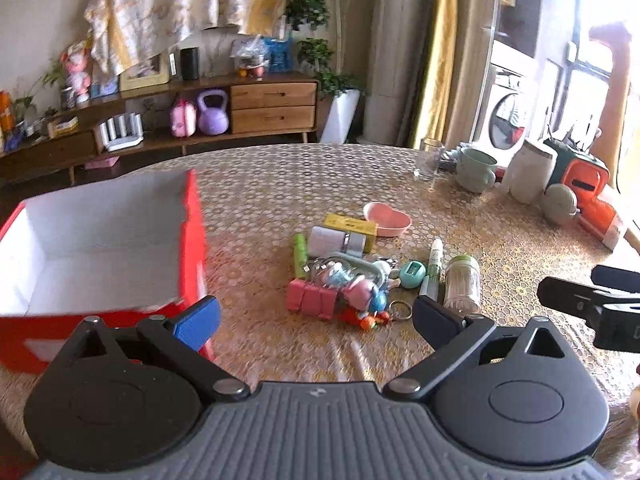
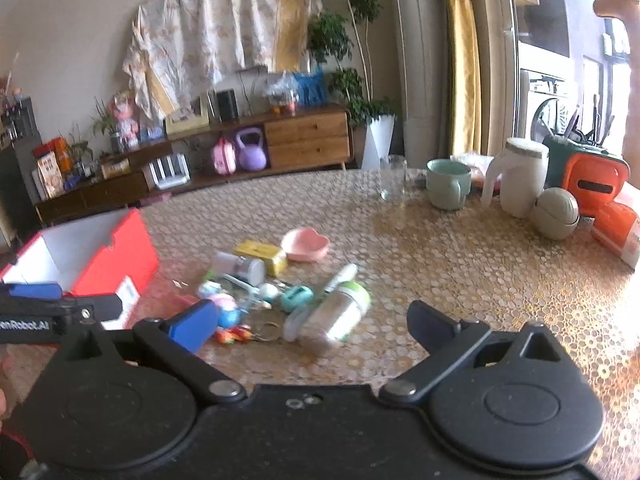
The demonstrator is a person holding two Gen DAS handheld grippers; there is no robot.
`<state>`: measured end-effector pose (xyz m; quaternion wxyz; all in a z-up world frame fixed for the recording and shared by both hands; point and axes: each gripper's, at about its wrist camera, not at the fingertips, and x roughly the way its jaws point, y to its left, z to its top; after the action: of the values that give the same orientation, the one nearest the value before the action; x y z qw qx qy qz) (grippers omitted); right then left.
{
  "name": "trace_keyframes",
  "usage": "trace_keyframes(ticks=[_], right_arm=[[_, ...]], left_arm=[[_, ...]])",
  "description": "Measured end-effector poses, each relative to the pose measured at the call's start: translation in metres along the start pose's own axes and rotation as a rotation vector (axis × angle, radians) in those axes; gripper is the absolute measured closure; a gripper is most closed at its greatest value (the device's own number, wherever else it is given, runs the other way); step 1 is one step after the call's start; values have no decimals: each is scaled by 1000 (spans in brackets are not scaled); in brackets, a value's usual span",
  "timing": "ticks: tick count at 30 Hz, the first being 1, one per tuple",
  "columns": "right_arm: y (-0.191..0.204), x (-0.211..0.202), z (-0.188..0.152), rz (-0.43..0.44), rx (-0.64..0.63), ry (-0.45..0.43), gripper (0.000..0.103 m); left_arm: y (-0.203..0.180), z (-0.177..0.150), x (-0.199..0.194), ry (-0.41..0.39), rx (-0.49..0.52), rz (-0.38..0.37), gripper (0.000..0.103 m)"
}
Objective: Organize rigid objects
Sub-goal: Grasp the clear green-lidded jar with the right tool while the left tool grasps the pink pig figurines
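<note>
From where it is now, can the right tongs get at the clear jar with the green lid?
Probably yes. The right tongs are open, and the clear jar lies on its side at the near edge of the pile, with only a white-green pen close beside it.

Box (image 1: 100, 240) on table (image 1: 280, 184), left side. Clutter pile (image 1: 344, 280) at centre, right of box. Dish (image 1: 387, 219) behind pile, jar (image 1: 462, 280) lying at pile's right edge. Glass (image 1: 430, 158), mug (image 1: 476, 170) and jug (image 1: 528, 170) in a row at far right edge. Sideboard (image 1: 200, 108) behind table.
</note>
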<state>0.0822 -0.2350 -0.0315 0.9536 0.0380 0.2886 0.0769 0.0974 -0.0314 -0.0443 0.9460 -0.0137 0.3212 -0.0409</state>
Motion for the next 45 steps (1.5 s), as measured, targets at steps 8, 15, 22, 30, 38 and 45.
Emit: trace_keyframes(ticks=[8, 15, 22, 30, 38, 45], right_arm=[[-20, 37, 2, 0, -16, 85, 4], [-30, 67, 9, -7, -3, 155, 7], [-30, 97, 15, 10, 18, 215, 12], [-28, 111, 16, 23, 32, 239, 13], [-28, 122, 16, 33, 41, 270, 14], [-28, 136, 14, 37, 57, 305, 20]], left_arm=[[-20, 10, 51, 1, 161, -110, 0], [-28, 17, 97, 54, 265, -178, 0], [-32, 19, 128, 114, 326, -203, 0], [-35, 31, 138, 127, 405, -259, 0], [-33, 21, 155, 186, 436, -245, 0], [-30, 21, 167, 207, 432, -232, 1]])
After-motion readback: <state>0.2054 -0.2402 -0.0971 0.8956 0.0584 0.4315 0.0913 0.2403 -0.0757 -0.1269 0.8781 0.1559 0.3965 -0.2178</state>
